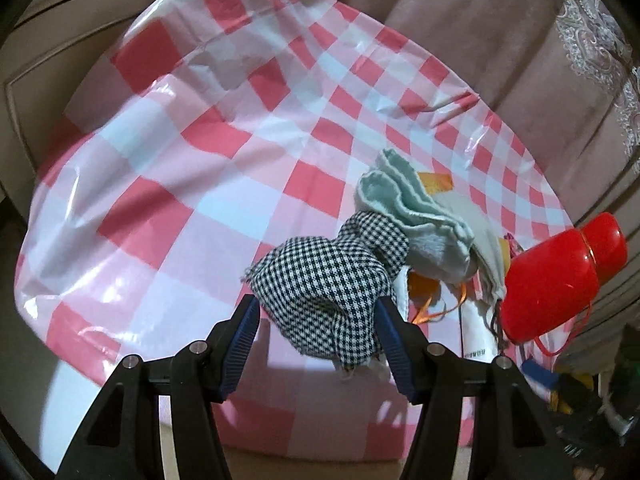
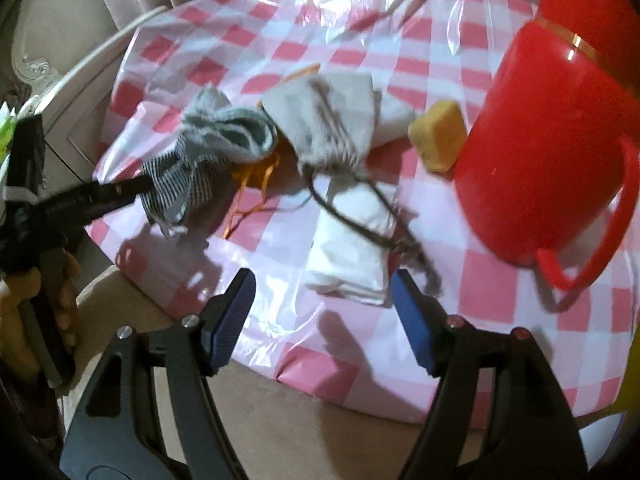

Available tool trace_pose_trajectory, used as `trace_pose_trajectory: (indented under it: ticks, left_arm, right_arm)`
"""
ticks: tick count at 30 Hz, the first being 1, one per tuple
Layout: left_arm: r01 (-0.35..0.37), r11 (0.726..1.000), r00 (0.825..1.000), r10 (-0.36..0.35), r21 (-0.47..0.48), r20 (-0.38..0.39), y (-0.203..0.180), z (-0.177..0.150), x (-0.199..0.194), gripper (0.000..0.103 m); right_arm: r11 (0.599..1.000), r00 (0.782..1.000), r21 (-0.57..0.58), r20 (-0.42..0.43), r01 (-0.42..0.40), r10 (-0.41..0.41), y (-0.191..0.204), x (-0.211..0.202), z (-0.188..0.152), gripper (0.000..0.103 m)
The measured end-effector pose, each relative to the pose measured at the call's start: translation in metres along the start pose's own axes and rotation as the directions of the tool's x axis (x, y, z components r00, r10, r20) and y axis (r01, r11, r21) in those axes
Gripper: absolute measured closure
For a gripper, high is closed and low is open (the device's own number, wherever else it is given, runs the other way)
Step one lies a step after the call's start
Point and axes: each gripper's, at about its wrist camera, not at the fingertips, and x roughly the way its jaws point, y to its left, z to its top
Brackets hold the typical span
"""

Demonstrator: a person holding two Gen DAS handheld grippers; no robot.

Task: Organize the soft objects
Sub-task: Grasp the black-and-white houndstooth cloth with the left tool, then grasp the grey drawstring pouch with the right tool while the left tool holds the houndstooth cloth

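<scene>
Left tongs (image 1: 316, 316) pinching houndstooth cloth (image 1: 332, 280), lifted left of red jug (image 2: 536, 136). Right tongs (image 2: 322, 300) spread, empty, above white folded cloth (image 2: 352, 248). Grey pouch (image 2: 324, 120), sponge (image 2: 438, 140) unsorted; most work remains.

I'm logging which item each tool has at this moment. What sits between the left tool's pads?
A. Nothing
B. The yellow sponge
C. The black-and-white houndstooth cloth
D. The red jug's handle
C: in the left wrist view the houndstooth cloth is bunched between the blue pads of the left tool, and the right wrist view shows that tool reaching into the same cloth.
</scene>
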Motion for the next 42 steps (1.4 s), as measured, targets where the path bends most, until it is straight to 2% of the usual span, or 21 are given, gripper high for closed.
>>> trace_pose_trajectory:
  ticks: [6,10,18,20,23,27,31,33,35,36,38,39,40,42]
  left_arm:
    - [0.062,0.997,0.997,-0.064,-0.043,-0.033,0.005,0.004,0.019,0.040]
    - [0.109,0.994,0.992,-0.110,-0.019,-0.060,0.001,0.002,0.029,0.040]
    - [0.133,0.991,0.988,-0.135,-0.024,-0.080,0.002,-0.002,0.038,0.041]
    - [0.132,0.991,0.988,-0.133,-0.021,-0.075,0.002,-0.002,0.038,0.041]
    - [0.125,0.992,0.990,-0.125,-0.007,-0.068,0.002,-0.004,0.037,0.041]
    - [0.127,0.992,0.990,-0.126,0.012,-0.066,-0.001,-0.005,0.038,0.041]
    - [0.138,0.990,0.988,-0.136,0.024,-0.073,-0.004,-0.006,0.039,0.051]
    - [0.154,0.988,0.986,-0.151,0.027,-0.074,-0.004,-0.006,0.040,0.060]
    - [0.165,0.986,0.984,-0.162,0.033,-0.070,-0.004,-0.007,0.040,0.074]
    - [0.170,0.985,0.984,-0.167,0.036,-0.066,-0.004,-0.008,0.039,0.076]
    - [0.176,0.984,0.983,-0.173,0.037,-0.057,-0.003,-0.008,0.037,0.080]
    - [0.181,0.983,0.983,-0.178,0.037,-0.053,-0.003,-0.008,0.036,0.081]
    - [0.184,0.982,0.982,-0.183,0.035,-0.046,-0.003,-0.009,0.035,0.083]
    - [0.188,0.982,0.982,-0.187,0.033,-0.029,-0.001,-0.009,0.032,0.084]
  right_arm:
    - [0.995,1.000,0.094,-0.007,-0.026,0.027,-0.015,0.013,0.001,0.030]
    - [0.994,1.000,0.109,-0.003,-0.026,0.027,-0.014,0.021,0.006,0.030]
    - [0.993,1.000,0.117,-0.019,-0.004,0.006,-0.013,0.031,0.009,0.030]
    - [0.995,0.998,0.082,0.006,0.057,-0.058,-0.005,0.020,0.010,0.030]
    - [0.994,0.992,-0.004,0.067,0.107,-0.107,0.012,0.004,0.016,0.030]
    - [0.995,0.989,-0.023,0.115,0.101,-0.098,0.013,0.003,0.042,0.030]
    - [0.990,0.986,-0.069,0.124,0.123,-0.113,0.018,0.019,0.069,0.030]
    - [0.984,0.984,-0.105,0.125,0.140,-0.127,0.024,0.029,0.078,0.030]
    - [0.977,0.982,-0.140,0.125,0.158,-0.141,0.029,0.041,0.084,0.030]
    - [0.974,0.982,-0.154,0.119,0.166,-0.149,0.031,0.048,0.086,0.030]
    - [0.972,0.981,-0.156,0.109,0.174,-0.158,0.029,0.058,0.088,0.044]
    - [0.974,0.983,-0.150,0.098,0.168,-0.154,0.027,0.062,0.089,0.061]
    - [0.976,0.984,-0.143,0.094,0.163,-0.151,0.025,0.064,0.088,0.068]
    - [0.976,0.983,-0.146,0.105,0.163,-0.149,0.024,0.064,0.086,0.074]
